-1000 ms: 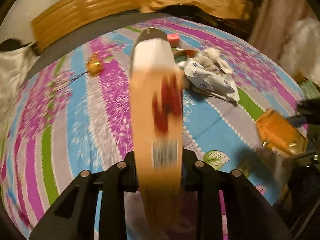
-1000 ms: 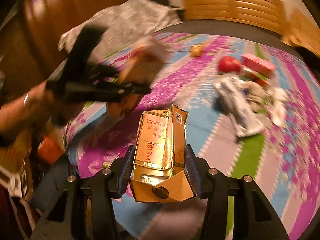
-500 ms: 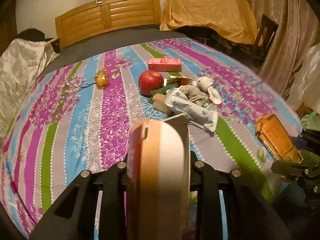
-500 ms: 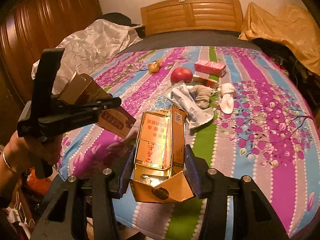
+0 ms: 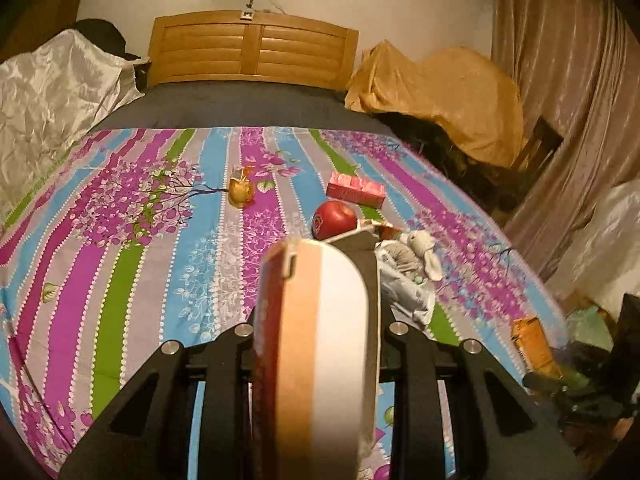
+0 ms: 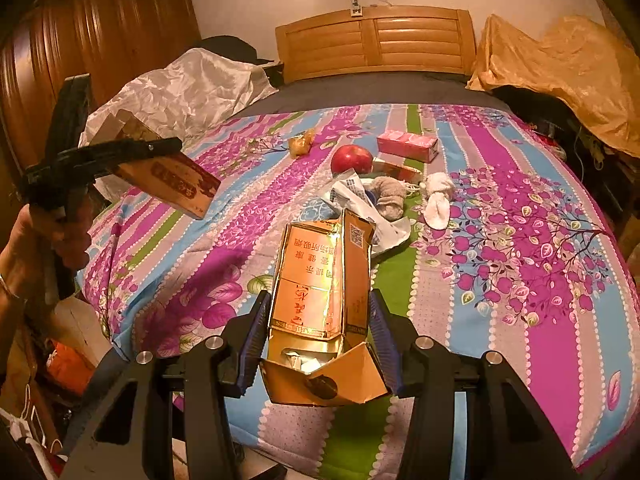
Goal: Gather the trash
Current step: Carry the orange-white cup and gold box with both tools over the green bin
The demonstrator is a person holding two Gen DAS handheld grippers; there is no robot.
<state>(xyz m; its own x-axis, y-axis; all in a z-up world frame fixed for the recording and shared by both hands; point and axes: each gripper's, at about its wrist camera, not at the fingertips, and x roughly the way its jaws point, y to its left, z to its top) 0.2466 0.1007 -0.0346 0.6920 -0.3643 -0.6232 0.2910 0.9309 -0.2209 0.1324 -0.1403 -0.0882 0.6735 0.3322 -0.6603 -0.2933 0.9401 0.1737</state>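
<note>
Tongs on the right, the right gripper [image 6: 320, 344], squeeze a gold box [image 6: 320, 280] at bottom center. The left gripper [image 5: 316, 344] pinches a brown box [image 5: 316, 320]. An apple [image 6: 352, 159] sits mid-frame on the bed [image 6: 540, 240].

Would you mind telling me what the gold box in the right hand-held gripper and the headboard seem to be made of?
Gold box: probably thin cardboard with a shiny foil finish; it shows mirror glints and a creased, folded flap. Headboard: apparently light varnished wood, with slatted panels.

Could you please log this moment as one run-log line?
left tool: shut on brown carton | right tool: shut on gold carton | bed: apple, pink box
</note>
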